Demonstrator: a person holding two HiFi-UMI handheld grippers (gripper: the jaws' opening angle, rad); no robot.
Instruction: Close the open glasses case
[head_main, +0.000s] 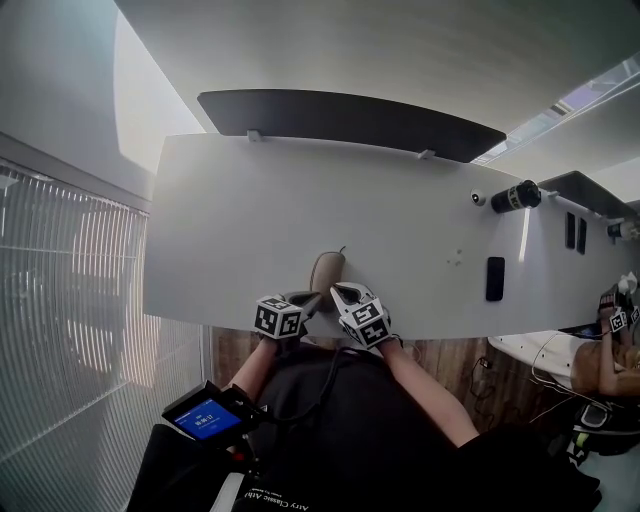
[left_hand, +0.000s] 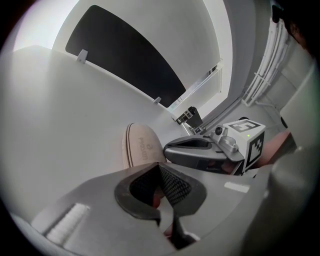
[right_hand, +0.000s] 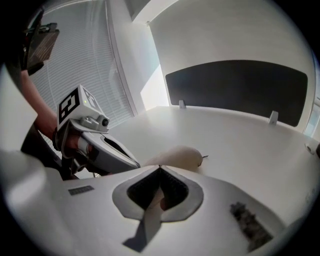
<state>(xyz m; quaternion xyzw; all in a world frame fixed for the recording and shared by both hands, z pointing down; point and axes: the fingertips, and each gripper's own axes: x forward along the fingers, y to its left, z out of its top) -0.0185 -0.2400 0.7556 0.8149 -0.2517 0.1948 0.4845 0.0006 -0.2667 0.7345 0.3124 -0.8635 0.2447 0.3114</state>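
The glasses case lies just ahead of the left tool and the right tool. Its long side points away. Both tools are pinched together, empty.

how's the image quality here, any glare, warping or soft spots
Head view: the wide-angle lens bows the white table edges, and a glare streak lies on its right part. Left gripper view: dark vignette at the corners, beige oval glasses case fairly sharp, near foreground soft. Right gripper view: sunlit wall patch blown out.
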